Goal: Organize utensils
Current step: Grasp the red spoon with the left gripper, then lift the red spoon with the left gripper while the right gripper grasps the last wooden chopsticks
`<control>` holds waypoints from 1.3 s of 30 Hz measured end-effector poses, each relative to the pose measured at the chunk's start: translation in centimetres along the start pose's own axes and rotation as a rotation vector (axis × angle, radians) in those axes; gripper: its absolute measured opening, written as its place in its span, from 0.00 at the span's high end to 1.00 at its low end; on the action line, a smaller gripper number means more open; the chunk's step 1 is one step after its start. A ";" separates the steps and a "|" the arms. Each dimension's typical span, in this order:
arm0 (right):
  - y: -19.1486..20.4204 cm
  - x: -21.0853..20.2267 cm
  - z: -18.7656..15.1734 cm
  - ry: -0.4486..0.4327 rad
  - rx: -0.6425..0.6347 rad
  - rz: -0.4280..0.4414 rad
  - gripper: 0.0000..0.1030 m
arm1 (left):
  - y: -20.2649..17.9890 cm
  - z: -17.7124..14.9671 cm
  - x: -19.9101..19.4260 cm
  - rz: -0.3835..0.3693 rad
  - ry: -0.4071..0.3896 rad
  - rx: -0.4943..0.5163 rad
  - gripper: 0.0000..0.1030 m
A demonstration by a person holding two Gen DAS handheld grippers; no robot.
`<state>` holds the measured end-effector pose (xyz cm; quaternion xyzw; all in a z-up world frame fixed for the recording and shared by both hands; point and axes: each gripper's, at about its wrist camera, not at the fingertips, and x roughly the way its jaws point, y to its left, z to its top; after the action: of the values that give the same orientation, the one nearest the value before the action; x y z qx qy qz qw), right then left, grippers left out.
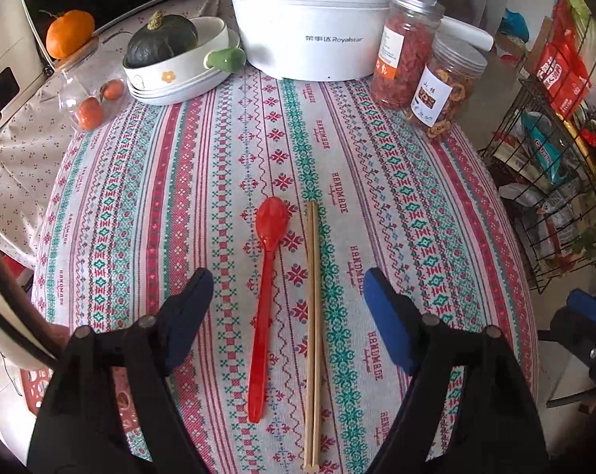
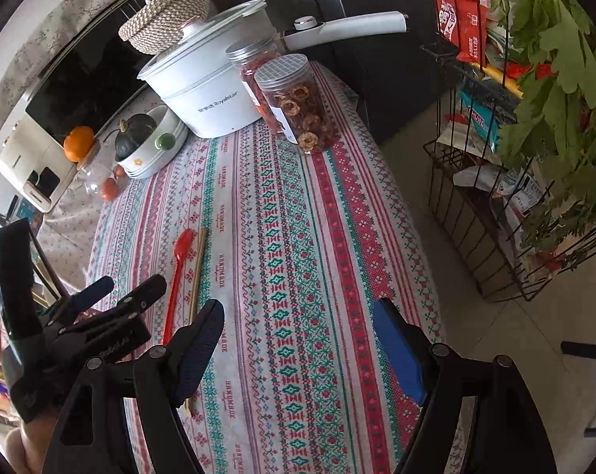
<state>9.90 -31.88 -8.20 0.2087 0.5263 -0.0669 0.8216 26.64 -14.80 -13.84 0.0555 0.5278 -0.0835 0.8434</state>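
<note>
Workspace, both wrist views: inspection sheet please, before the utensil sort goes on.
Surface: table under a striped patterned tablecloth, flat.
Job's things: red spoon and pair of chopsticks lying side by side, parallel, close together.
Clutter: at the far edge, white cooker pot, two jars of dried food, green squash in a bowl, orange fruit.
Grippers: left gripper open, hovering over spoon and chopsticks, holding nothing; right gripper open over bare cloth, empty.
Cables: nothing seen.
Surroundings: wire rack of packets and greens beside the table.
</note>
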 end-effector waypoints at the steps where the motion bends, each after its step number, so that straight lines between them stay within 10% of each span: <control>1: -0.3 0.2 -0.1 0.009 0.009 0.001 0.23 | 0.2 0.6 1.1 0.010 0.018 -0.014 0.36; 17: 0.0 1.4 0.2 0.050 -0.016 -0.002 0.23 | 0.8 2.9 6.1 -0.001 0.113 -0.028 0.73; 39: 3.7 3.6 -0.7 0.096 -0.053 -0.007 0.23 | 4.0 -7.6 -14.9 -0.300 -0.293 0.137 0.73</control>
<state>12.18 -27.83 -10.67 0.1880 0.5674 -0.0461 0.8004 14.33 -8.27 -3.77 0.0207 0.3950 -0.2510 0.8835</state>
